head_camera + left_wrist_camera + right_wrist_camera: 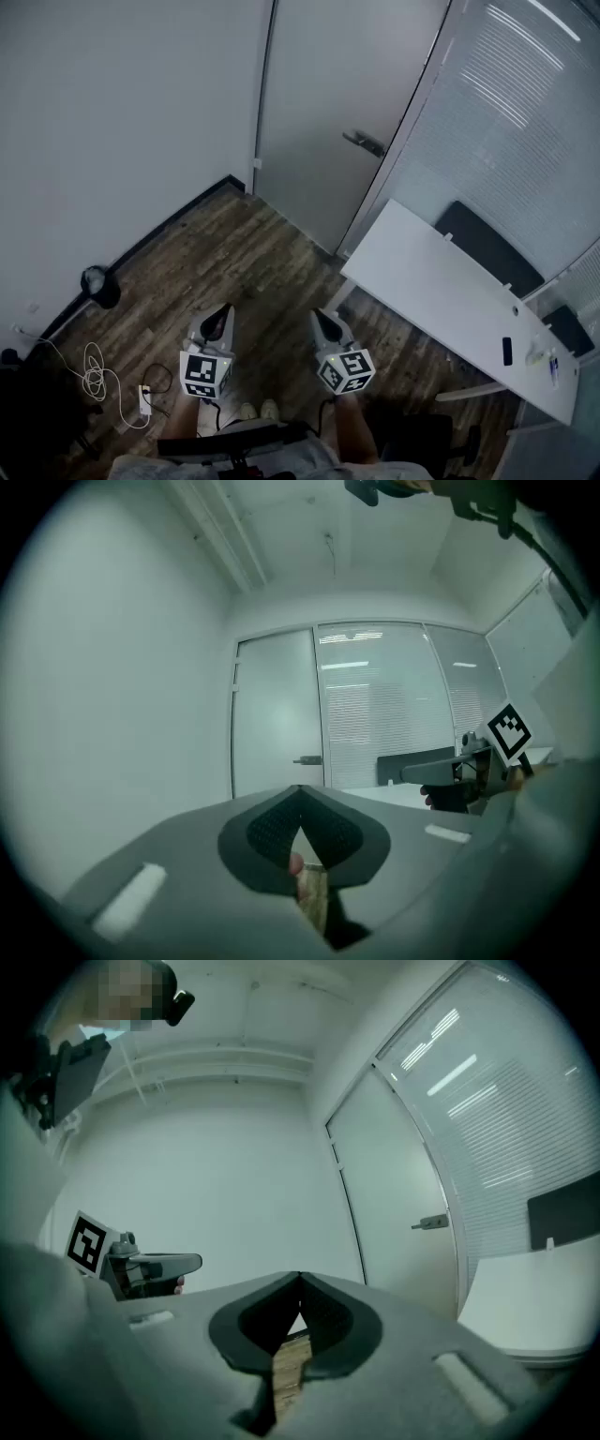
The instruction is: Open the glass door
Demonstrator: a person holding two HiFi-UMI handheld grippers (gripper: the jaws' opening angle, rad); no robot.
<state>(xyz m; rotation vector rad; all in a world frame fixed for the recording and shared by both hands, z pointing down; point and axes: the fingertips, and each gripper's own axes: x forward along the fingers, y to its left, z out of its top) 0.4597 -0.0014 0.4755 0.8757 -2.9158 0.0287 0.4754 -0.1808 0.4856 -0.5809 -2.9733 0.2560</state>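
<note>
Nothing of the opening done so far: frosted glass door (319,112) shut in its grey frame, straight ahead of both grippers and well apart from them. Brushed metal lever handle (364,142) at the door's right edge, ahead and a little right of the right gripper (328,326), untouched.

State of the left gripper (217,323): closed tip to tip, nothing between the jaws, aimed about level at the door. Same for the right gripper, just beside it: closed, empty, facing the door.

Left to do, by the look of it: cross the dark wood-look floor (262,253), part one gripper's jaws around the lever or hook over it, press down, swing the door. Swing direction not readable from here.

Room to move: bare floor ahead of both grippers right up to the threshold. To the right of the right gripper, a long white table (441,291), near corner close to the door frame and under the lever; a narrow pass there, so probably best approached from the left of that corner. Beyond the table, a striped frosted glass partition (525,131). To the left of the left gripper, a plain white wall (112,122) running up to the door frame. Low, left and behind, a coiled white cable (94,373) on the floor; a likely snag only on a step that way.
</note>
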